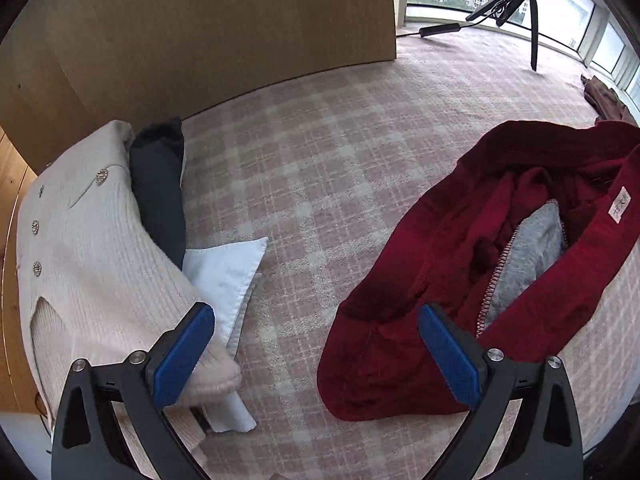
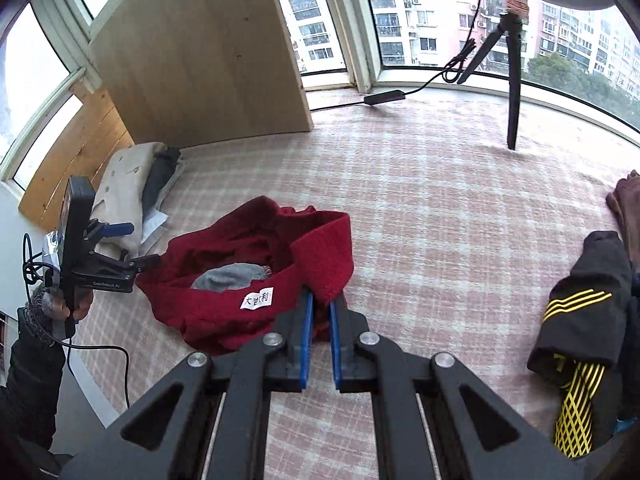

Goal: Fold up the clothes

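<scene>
Red garment (image 2: 256,276) lay crumpled on plaid carpet (image 2: 440,200), grey lining showing. Right tool (image 2: 320,312) was clamped on its thick collar edge. Left tool (image 1: 316,344) hung spread wide, empty, beside it. Fabric judged soft, heavy, floppy; best held at collar or shoulder seams.

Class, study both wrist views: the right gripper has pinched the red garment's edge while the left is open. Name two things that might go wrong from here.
1. The right gripper grips only a thin edge of the red garment, which lies bunched with its grey lining exposed; lifting may raise it twisted, or the edge may slip.
2. The left gripper hangs open beside the folded cream cardigan; a careless sweep might disturb that stack.
</scene>
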The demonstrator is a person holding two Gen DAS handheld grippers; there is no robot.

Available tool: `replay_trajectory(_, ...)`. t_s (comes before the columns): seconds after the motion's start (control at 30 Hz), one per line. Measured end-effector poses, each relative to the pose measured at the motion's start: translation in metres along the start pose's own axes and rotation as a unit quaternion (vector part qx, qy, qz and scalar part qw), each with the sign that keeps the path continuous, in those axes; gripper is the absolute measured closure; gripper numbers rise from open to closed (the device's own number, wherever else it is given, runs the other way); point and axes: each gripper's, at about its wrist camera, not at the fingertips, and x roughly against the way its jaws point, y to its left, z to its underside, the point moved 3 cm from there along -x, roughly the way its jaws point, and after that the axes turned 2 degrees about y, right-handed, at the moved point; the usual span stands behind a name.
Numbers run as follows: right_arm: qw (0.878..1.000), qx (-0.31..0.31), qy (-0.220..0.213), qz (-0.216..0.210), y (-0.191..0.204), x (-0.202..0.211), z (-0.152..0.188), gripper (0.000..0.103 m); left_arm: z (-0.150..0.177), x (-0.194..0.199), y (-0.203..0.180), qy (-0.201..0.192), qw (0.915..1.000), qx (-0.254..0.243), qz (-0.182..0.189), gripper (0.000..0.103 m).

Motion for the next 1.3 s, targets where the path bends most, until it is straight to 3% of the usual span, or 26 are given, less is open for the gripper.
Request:
replay_trajectory(0.07, 1.000, 0.005, -0.008, 0.002, 0.002, 0.004, 0.001, 0.095, 0.008, 0.005, -0.002, 0.019, 0.9993, 0.013, 0.030, 0.002)
replay_trajectory(0.23, 0.999, 0.017, -0.028, 0.014, 0.006, 0.018, 0.002, 0.095, 0.029, 0.033, -0.005, -0.022, 0.9987, -0.011, 0.044, 0.002)
replay_trajectory(0.4, 0.999, 0.023, -0.021, 0.026, 0.000, 0.024, 0.006, 0.095, 0.003, 0.021, 0.013, -0.024, 0.9993, -0.021, 0.018, 0.002)
replay_trajectory(0.6, 1.000, 0.016, -0.012, 0.024, -0.007, 0.019, 0.012, 0.095, -0.019, -0.008, -0.002, 0.016, 0.9955, -0.051, 0.078, 0.007)
replay_trajectory(0.67, 1.000, 0.012, -0.013, 0.024, -0.008, 0.018, 0.012, 0.095, -0.023, -0.016, -0.010, 0.027, 0.9942, -0.063, 0.083, 0.022)
replay_trajectory(0.7, 1.000, 0.010, -0.014, 0.024, -0.009, 0.018, 0.012, 0.095, -0.023, -0.019, -0.014, 0.034, 0.9940, -0.065, 0.082, 0.044)
replay_trajectory(0.73, 1.000, 0.008, -0.015, 0.024, -0.009, 0.017, 0.011, 0.095, -0.022, -0.019, -0.016, 0.039, 0.9928, -0.062, 0.095, 0.072)
replay_trajectory(0.8, 1.000, 0.001, -0.021, 0.020, -0.010, 0.019, 0.009, 0.095, -0.020, -0.019, -0.022, 0.048, 0.9901, -0.057, 0.119, 0.090)
replay_trajectory(0.87, 0.999, -0.004, -0.030, 0.015, -0.010, 0.025, 0.005, 0.095, -0.021, -0.010, -0.021, 0.029, 0.9926, -0.057, 0.103, 0.087)
replay_trajectory(0.9, 0.999, -0.002, -0.032, 0.014, -0.009, 0.027, 0.003, 0.095, -0.024, -0.005, -0.018, 0.017, 0.9953, -0.056, 0.076, 0.081)
replay_trajectory(0.93, 0.999, 0.000, -0.034, 0.012, -0.008, 0.030, 0.002, 0.095, -0.025, 0.000, -0.015, 0.009, 0.9966, -0.057, 0.059, 0.068)
replay_trajectory(1.0, 0.999, 0.007, -0.036, 0.013, -0.003, 0.032, 0.002, 0.095, -0.024, 0.013, -0.012, 0.002, 0.9971, -0.061, 0.045, 0.056)
replay_trajectory(1.1, 0.999, 0.020, -0.031, 0.015, 0.002, 0.030, 0.005, 0.095, -0.019, 0.043, -0.028, -0.021, 0.9902, -0.093, 0.102, 0.053)
replay_trajectory(1.2, 0.999, 0.022, -0.030, 0.013, 0.004, 0.030, 0.007, 0.095, -0.021, 0.063, -0.068, -0.039, 0.9737, -0.160, 0.157, 0.034)
replay_trajectory(1.23, 0.999, 0.021, -0.029, 0.012, 0.004, 0.030, 0.008, 0.095, -0.022, 0.068, -0.082, -0.043, 0.9668, -0.184, 0.172, 0.032)
replay_trajectory(1.3, 0.999, 0.021, -0.030, 0.012, 0.004, 0.033, 0.009, 0.095, -0.023, 0.068, -0.111, -0.036, 0.9581, -0.226, 0.172, 0.032)
